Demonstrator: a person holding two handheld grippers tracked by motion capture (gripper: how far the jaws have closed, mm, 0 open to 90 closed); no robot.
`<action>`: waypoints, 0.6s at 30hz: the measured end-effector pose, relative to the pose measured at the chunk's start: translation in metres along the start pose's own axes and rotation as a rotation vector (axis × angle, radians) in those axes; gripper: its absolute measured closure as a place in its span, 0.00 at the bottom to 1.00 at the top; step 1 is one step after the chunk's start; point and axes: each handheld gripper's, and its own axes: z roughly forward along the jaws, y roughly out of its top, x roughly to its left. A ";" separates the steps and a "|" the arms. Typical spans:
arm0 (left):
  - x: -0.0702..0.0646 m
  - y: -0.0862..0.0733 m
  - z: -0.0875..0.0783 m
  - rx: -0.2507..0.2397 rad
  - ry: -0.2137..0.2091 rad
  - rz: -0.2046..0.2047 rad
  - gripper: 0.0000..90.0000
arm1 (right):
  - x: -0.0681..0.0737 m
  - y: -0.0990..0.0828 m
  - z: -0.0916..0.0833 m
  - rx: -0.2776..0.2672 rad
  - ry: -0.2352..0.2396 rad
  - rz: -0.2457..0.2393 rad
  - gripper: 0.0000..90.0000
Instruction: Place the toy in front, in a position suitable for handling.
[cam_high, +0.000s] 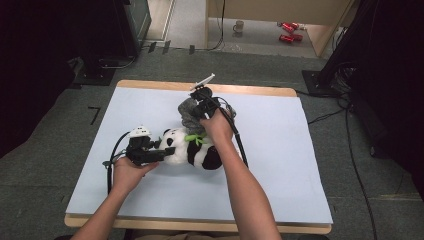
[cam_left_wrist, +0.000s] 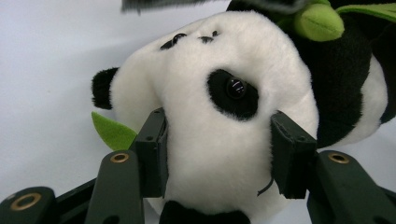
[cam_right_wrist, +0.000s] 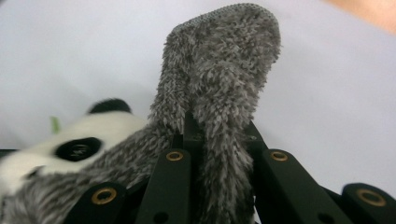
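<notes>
A black and white panda plush (cam_high: 196, 151) with a green leaf at its neck lies on its side in the middle of the table. My left gripper (cam_high: 161, 148) is at the panda's left, and its jaws press into the fur on both sides of the panda's head (cam_left_wrist: 224, 93). In the left gripper view my left gripper (cam_left_wrist: 219, 156) holds the face close below one black eye patch. My right gripper (cam_high: 197, 105) hovers just behind the panda, shut on a fuzzy grey cloth (cam_high: 187, 114). The grey cloth (cam_right_wrist: 224, 60) rises in a fold out of my right gripper (cam_right_wrist: 205, 135) and drapes down toward the panda (cam_right_wrist: 74, 140).
The table top (cam_high: 280, 165) is pale blue-white with a wooden rim. Black cables trail from both grippers across it. On the floor beyond the far edge stand a mug (cam_high: 238, 26) and red cans (cam_high: 288, 31). Dark equipment flanks both sides.
</notes>
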 end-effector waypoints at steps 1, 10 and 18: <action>0.000 0.002 0.000 0.005 0.000 -0.008 0.53 | 0.001 0.001 -0.006 -0.018 0.007 0.008 0.89; 0.005 0.016 0.001 0.036 -0.009 -0.032 0.52 | 0.011 -0.001 -0.040 -0.108 0.078 0.008 0.89; 0.011 0.019 0.002 0.036 -0.024 -0.017 0.51 | 0.027 -0.021 -0.053 -0.087 0.135 -0.016 0.89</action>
